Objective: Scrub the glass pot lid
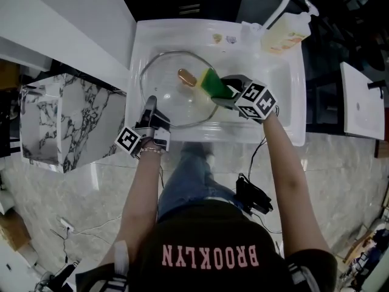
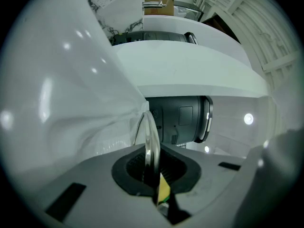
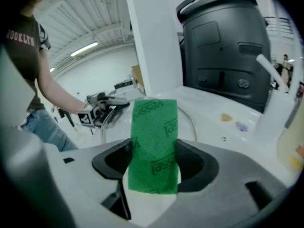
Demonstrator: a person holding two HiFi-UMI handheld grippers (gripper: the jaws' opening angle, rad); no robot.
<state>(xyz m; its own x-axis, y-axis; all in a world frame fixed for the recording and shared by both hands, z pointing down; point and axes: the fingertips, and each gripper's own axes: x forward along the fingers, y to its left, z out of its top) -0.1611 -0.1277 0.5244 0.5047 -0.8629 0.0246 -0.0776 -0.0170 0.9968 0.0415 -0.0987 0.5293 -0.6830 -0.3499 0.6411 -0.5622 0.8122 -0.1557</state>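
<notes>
1. Sink (image 1: 296, 96): white basin, used as the ref. for all positions below.
2. Lid (image 1: 173, 99): round glass lid w/ metal rim, inside the sink and filling its left half. Knob (image 1: 186, 76) is brownish, approx. at lid ctr, facing up.
3. L gripper (image 1: 150, 102): at the sink's near-left side, reaching in over the front wall. Jaws are closed narrow on the lid's near rim. The left gripper view shows the glass edge-on, pinched between the 2 pads. Lid tilt cannot be determined.
4. R gripper (image 1: 223, 90): at sink ctr, entering from the near-right. Jaws are clamped on a green sponge (image 1: 213, 83). The right gripper view shows the sponge standing upright between the 2 pads, printed face toward the camera.
5. Sponge pos.: over the lid's right part, just beside the knob. Contact w/ the glass cannot be confirmed.
6. Soap bottle (image 1: 284, 32): on the sink's far-right corner, beside the white faucet (image 1: 281, 2).
</notes>
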